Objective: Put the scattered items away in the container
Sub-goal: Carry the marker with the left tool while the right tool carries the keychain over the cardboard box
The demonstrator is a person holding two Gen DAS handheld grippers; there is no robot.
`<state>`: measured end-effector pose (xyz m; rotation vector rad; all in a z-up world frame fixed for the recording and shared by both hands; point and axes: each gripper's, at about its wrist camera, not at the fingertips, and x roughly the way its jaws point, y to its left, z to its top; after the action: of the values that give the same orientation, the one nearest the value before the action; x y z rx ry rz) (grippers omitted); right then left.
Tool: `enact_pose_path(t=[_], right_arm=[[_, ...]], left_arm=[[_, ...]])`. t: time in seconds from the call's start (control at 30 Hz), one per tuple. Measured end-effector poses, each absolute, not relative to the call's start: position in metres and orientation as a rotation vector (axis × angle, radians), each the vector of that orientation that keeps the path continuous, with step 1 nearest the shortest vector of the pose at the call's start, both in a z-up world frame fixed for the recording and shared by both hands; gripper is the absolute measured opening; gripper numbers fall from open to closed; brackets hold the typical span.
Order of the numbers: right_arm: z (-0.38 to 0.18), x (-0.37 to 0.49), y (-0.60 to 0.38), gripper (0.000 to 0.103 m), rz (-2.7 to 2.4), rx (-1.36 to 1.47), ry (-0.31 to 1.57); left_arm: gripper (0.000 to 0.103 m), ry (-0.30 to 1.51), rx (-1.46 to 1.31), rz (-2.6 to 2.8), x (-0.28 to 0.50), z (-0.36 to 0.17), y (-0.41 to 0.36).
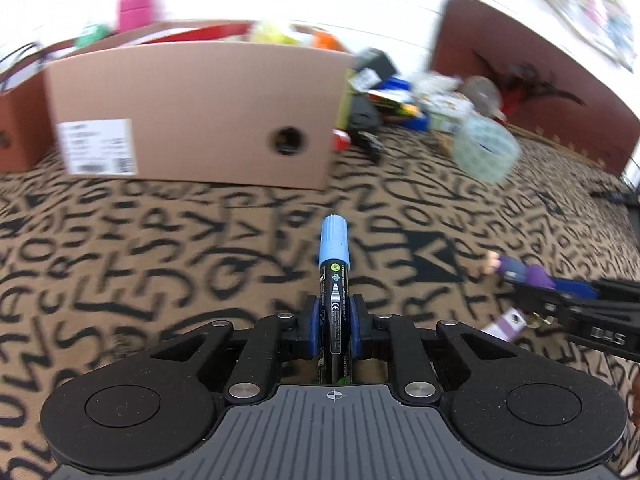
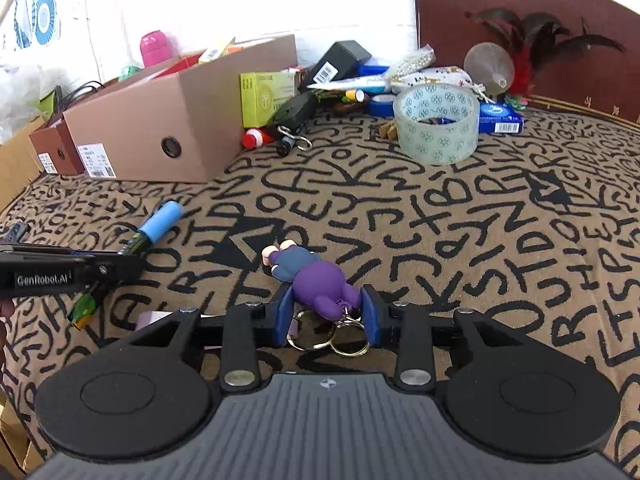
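Observation:
My left gripper (image 1: pixel 334 312) is shut on a black marker with a light blue cap (image 1: pixel 334 264), which points ahead toward the cardboard box (image 1: pixel 192 108). In the right wrist view that marker (image 2: pixel 154 230) and the left gripper (image 2: pixel 120 258) show at the left. My right gripper (image 2: pixel 326 306) is shut on a purple figure keychain (image 2: pixel 316 280), with its metal rings (image 2: pixel 332 340) hanging below the pads. The box (image 2: pixel 160 128) stands open at the back left with several items inside. In the left wrist view the keychain (image 1: pixel 524 272) and right gripper (image 1: pixel 560 292) show at the right edge.
A patterned tan and black cloth (image 2: pixel 480 220) covers the surface. A clear tape roll (image 2: pixel 436 120), a green box (image 2: pixel 264 96), a black case (image 2: pixel 296 110), a blue box (image 2: pixel 500 116), a funnel (image 2: pixel 490 60) and feathers lie at the back. A smaller brown box (image 2: pixel 56 148) sits left of the container.

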<state>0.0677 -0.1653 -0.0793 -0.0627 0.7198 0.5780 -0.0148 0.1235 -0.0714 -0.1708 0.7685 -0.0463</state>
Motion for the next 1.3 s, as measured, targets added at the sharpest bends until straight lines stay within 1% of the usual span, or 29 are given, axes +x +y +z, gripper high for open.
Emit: enact_pose_path(t=[0.1,0.2,0.3,0.5,0.67,1.0,1.13,1.3], right_arm=[[-0.072,0.065,-0.161,0.040,0.608,-0.060,0.706],[-0.069,0.063,-0.151,0.040,0.632,-0.083,0.701],[-0.071,0.061,-0.141,0.040,0.658,-0.098,0.714],[-0.060,0.058,-0.143,0.040,0.691,-0.048,0.708],[-0.037,0.060,-0.148,0.040,0.736,0.019,0.696],[0.020,0.071,-0.114,0.040,0.877,-0.014,0.641],[0.053,0.078,-0.095,0.040,0.934,-0.015,0.594],[0.107,0.087,-0.070,0.040,0.969,-0.056,0.476]], left_arm=[[0.012,0.784,-0.160,-0.011,-0.015,-0.074,0.135],[0.015,0.782,-0.158,-0.008,-0.018,-0.079,0.136],[0.013,0.779,-0.134,-0.016,-0.018,-0.078,0.131],[0.012,0.757,-0.147,-0.052,-0.029,-0.066,0.132],[0.012,0.694,-0.135,-0.092,-0.035,-0.037,0.131],[0.013,0.592,-0.054,-0.064,-0.022,0.024,0.145],[0.013,0.532,-0.036,-0.042,-0.010,0.054,0.157],[0.013,0.471,-0.036,-0.020,0.015,0.088,0.172]])
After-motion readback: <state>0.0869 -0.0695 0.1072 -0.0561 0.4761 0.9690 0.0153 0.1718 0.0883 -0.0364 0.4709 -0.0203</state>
